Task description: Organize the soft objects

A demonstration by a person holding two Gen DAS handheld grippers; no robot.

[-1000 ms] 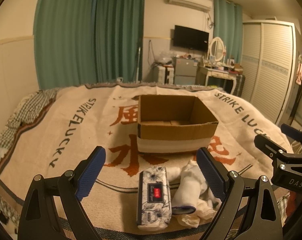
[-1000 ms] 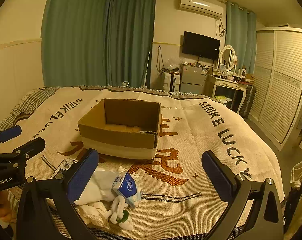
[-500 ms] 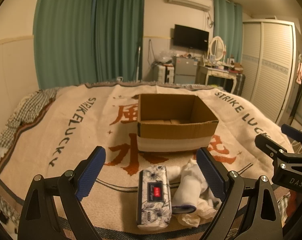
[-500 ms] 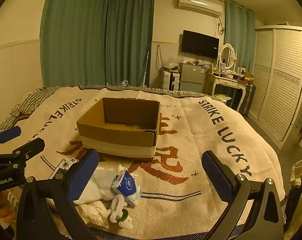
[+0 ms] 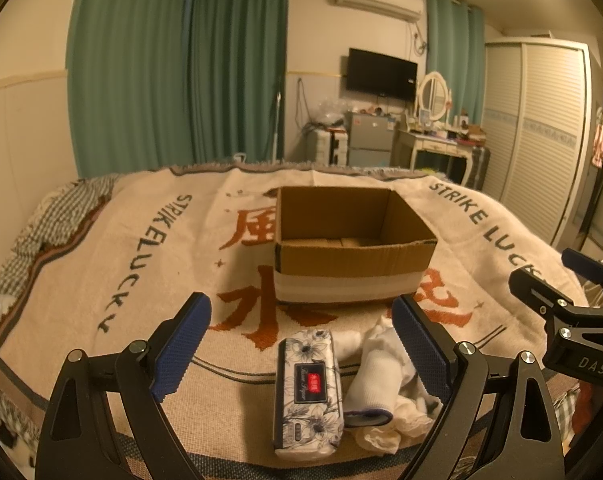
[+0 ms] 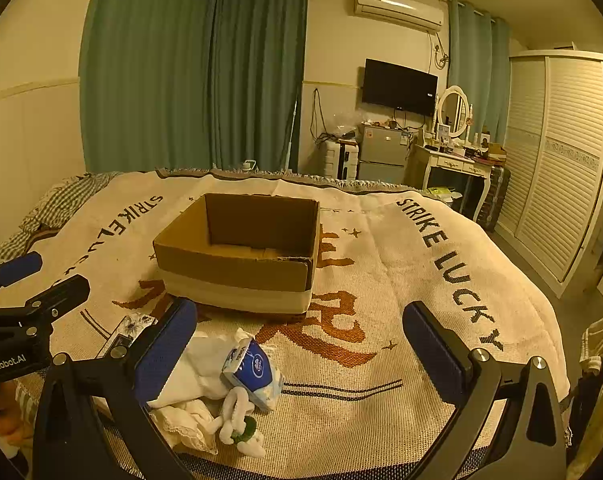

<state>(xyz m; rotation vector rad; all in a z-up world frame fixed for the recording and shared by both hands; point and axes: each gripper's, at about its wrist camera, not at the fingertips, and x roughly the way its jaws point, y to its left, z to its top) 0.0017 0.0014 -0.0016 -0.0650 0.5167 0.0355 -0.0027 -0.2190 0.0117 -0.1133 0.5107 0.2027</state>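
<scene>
An open cardboard box [image 5: 351,244] [image 6: 241,252] stands mid-bed on the printed blanket [image 5: 141,264]. In front of it lies a pile of soft things: a floral tissue pack [image 5: 307,392], a rolled white sock [image 5: 375,384], white cloths [image 6: 193,368], a blue tissue packet [image 6: 255,370] and a white plush toy [image 6: 237,420]. My left gripper [image 5: 301,348] is open above the floral pack. My right gripper [image 6: 299,348] is open, just right of the pile. Each gripper shows at the edge of the other's view.
The bed's near edge is just below the pile. A checked cloth [image 5: 49,224] lies at the bed's left side. A wardrobe [image 6: 557,160], a dressing table [image 6: 457,160] and green curtains [image 6: 189,80] stand beyond the bed.
</scene>
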